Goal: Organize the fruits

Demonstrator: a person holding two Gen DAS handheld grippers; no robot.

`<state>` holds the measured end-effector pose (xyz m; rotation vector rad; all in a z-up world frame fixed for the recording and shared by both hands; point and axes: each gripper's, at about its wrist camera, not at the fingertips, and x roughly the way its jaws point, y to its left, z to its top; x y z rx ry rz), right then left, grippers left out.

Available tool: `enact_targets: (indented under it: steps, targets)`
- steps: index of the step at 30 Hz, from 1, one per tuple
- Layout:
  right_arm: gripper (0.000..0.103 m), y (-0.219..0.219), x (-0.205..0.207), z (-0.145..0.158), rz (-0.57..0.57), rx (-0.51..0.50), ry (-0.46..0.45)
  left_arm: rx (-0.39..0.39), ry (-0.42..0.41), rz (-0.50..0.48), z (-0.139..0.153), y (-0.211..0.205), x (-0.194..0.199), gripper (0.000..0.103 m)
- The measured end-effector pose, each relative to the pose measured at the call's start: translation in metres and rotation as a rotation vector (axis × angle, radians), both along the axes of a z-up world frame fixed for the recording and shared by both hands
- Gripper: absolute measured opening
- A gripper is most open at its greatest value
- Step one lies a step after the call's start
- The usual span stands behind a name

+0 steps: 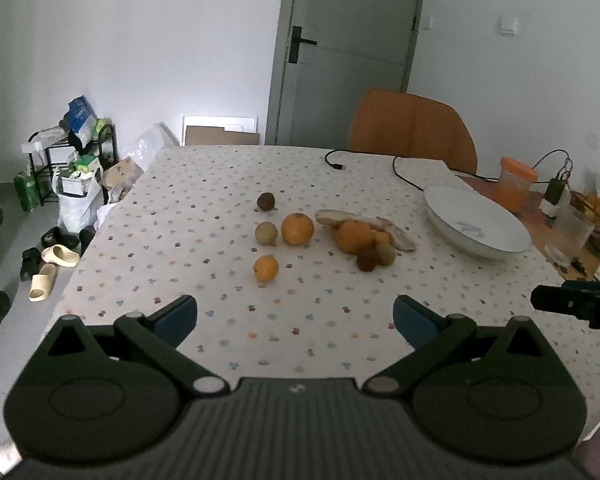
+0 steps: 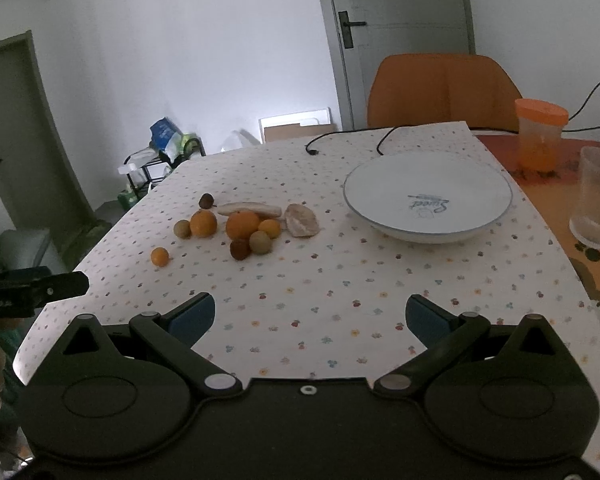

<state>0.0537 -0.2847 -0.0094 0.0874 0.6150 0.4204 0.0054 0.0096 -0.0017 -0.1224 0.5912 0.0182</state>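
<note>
The left gripper (image 1: 295,320) hung above the near part of the table (image 1: 204,184), and its two fingers (image 1: 176,318) were spread wide with nothing between them. The right gripper (image 2: 310,318) was the same, fingers wide apart and holding nothing. Both looked ready to reach out, most likely because no fruit had been picked up yet.

The fruits lay loose on the flowery cloth in the middle of the table. A small orange (image 1: 266,268) sat alone, nearest to the grippers. Behind it were a pale green fruit (image 1: 266,233) and a bigger orange (image 1: 297,229), side by side, and a dark brown fruit (image 1: 266,201) sat farther back. To the right, a little pile crowded together: another big orange (image 1: 354,236), some small round fruits, and long pale pieces (image 1: 332,216) lying behind them.

A white plate (image 2: 428,196) waited on the right side, near the pile. It was bare inside, so it was probably where the fruits should go.

The lone small orange seemed the easiest to grab first, since nothing touched it. Round fruits could roll away if bumped.
</note>
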Motion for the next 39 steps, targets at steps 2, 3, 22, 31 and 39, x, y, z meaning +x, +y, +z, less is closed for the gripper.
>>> enact_targets:
  steps: [2, 3, 22, 31, 39]
  targets:
    - [0.103, 0.000, 0.002, -0.001, -0.001, 0.003, 0.001, -0.012, 0.002, 0.004, -0.002, 0.003, 0.003, 0.103]
    - [0.103, 0.000, 0.003, -0.002, 0.001, 0.004, 0.002, -0.017, 0.001, 0.006, -0.003, 0.005, 0.004, 0.103]
    - [0.102, 0.018, 0.037, -0.016, 0.028, 0.016, -0.027, -0.051, -0.035, 0.045, -0.023, 0.027, 0.039, 0.095]
    - [0.081, 0.031, 0.058, -0.020, 0.090, 0.025, -0.025, -0.043, -0.011, 0.055, -0.033, 0.031, 0.062, 0.075]
    - [0.065, 0.046, 0.083, -0.027, 0.109, 0.040, 0.000, -0.065, 0.012, 0.035, -0.043, 0.027, 0.083, 0.050]
